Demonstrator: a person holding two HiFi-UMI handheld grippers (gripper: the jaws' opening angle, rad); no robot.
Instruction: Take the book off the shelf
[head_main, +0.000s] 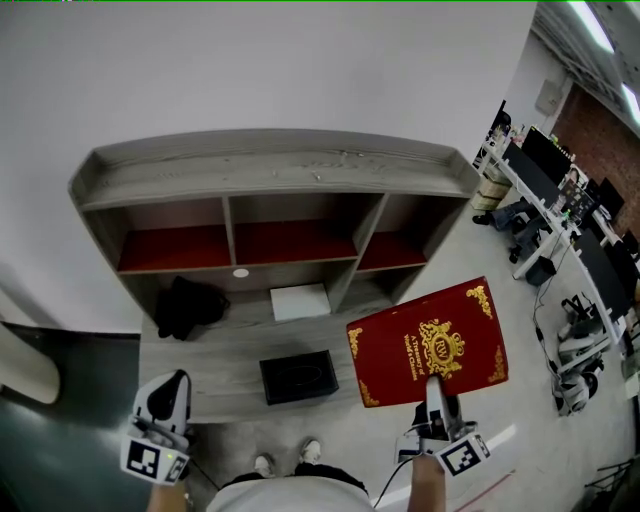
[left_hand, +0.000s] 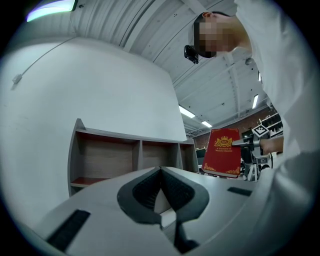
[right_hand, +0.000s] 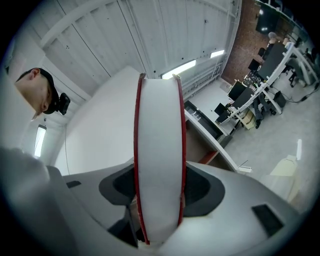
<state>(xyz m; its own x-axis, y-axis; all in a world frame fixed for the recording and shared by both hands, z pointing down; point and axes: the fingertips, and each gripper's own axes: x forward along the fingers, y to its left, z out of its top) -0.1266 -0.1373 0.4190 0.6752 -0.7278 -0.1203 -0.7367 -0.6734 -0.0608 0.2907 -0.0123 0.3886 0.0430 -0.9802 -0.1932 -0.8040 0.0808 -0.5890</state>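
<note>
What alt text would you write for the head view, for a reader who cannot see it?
The right gripper holds a red, gold-decorated book by its edge, clear of the grey shelf unit. The left gripper hangs empty at lower left.

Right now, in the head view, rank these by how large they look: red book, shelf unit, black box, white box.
1. shelf unit
2. red book, held nearer the camera, which flatters its size
3. black box
4. white box, only slightly smaller-looking and farther away, so this last pair is unsure
</note>
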